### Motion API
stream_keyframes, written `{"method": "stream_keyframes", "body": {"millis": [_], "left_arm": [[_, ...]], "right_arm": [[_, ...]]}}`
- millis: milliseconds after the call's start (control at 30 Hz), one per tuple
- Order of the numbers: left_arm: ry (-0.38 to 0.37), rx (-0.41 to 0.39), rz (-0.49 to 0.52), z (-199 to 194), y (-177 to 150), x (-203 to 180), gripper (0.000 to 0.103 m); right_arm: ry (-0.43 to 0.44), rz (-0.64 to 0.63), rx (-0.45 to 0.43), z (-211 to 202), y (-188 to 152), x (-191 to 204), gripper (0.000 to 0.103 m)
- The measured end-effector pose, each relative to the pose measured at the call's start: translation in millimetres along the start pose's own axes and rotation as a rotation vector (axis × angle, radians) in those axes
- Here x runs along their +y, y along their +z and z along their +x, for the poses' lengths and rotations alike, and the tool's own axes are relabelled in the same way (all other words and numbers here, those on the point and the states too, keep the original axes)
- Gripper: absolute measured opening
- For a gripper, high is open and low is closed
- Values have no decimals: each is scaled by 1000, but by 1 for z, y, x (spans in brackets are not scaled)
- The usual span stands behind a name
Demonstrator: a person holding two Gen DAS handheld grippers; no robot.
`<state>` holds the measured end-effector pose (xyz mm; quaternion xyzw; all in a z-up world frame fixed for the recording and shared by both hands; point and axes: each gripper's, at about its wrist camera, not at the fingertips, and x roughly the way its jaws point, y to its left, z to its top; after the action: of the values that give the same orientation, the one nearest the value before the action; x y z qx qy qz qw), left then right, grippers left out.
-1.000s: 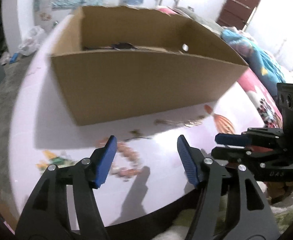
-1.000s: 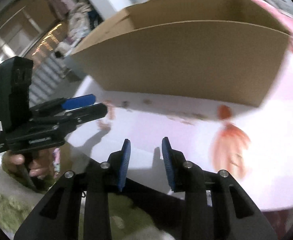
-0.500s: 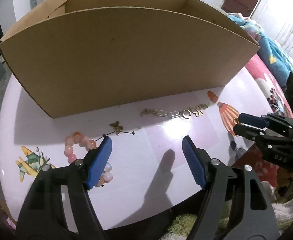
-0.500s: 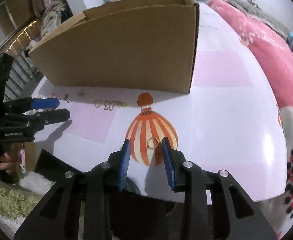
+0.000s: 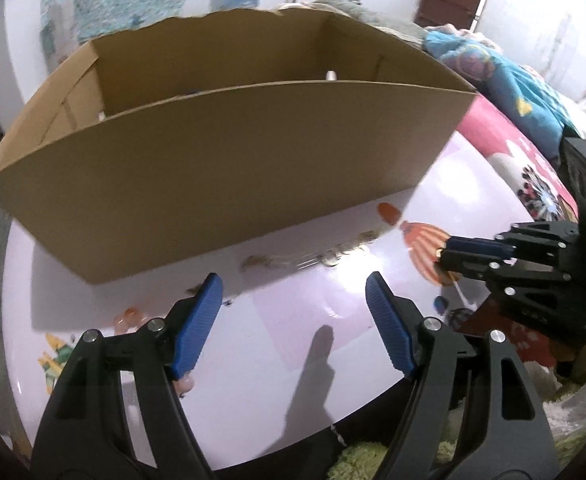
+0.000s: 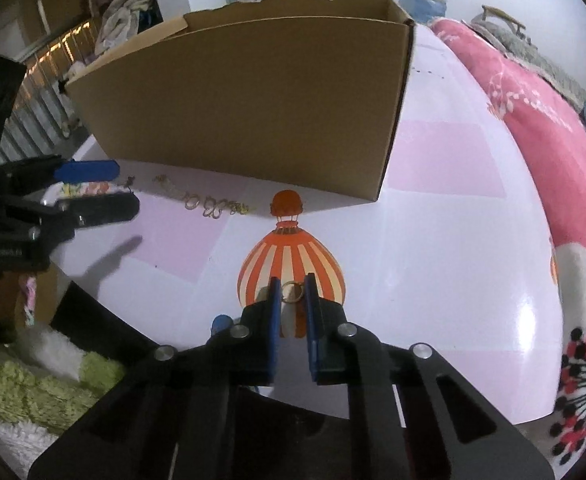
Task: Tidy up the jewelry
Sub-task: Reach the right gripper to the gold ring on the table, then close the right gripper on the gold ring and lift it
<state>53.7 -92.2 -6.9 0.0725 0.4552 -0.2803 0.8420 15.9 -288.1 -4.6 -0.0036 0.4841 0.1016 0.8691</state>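
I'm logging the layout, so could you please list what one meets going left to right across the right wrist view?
Left tongs → gold chain → gold ring held in the right tongs → pink floral blanket.

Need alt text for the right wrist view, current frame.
The right gripper is shut on a small gold ring over a hot-air balloon print on the white table. Beyond stands a cardboard box with a gold chain before it; the open left gripper is at left.

Matt cardboard box (image 6: 253, 96); glossy table (image 6: 453, 264).
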Motion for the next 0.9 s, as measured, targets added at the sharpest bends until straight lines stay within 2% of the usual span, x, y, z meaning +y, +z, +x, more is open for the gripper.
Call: {"method": "stream_keyframes", "body": {"millis": [67,133,167,233,333,467,700,900], "left_arm": [[-19,5,17,2,1,-5,70],[-49,9,39,5,2,-11,60],[-52,12,46,7,2,-13,59],[-63,21,60,11,3,-17,46],[-68,37,76,21,6,-22,38],[-55,57,86,32,9,-23,33],[-29,44,145,38,14,-25,20],[12,47,223,43,16,-37,16]], "right_arm": [[0,6,-6,0,0,-1,11],[1,13,-11,1,1,-1,10],[3,19,-13,2,2,-2,10],[8,31,-17,3,3,-3,10],[14,38,-23,4,4,-4,10],[22,45,-27,5,3,-6,10],[36,54,-33,6,2,-7,10],[40,53,-38,6,2,-6,10]]}}
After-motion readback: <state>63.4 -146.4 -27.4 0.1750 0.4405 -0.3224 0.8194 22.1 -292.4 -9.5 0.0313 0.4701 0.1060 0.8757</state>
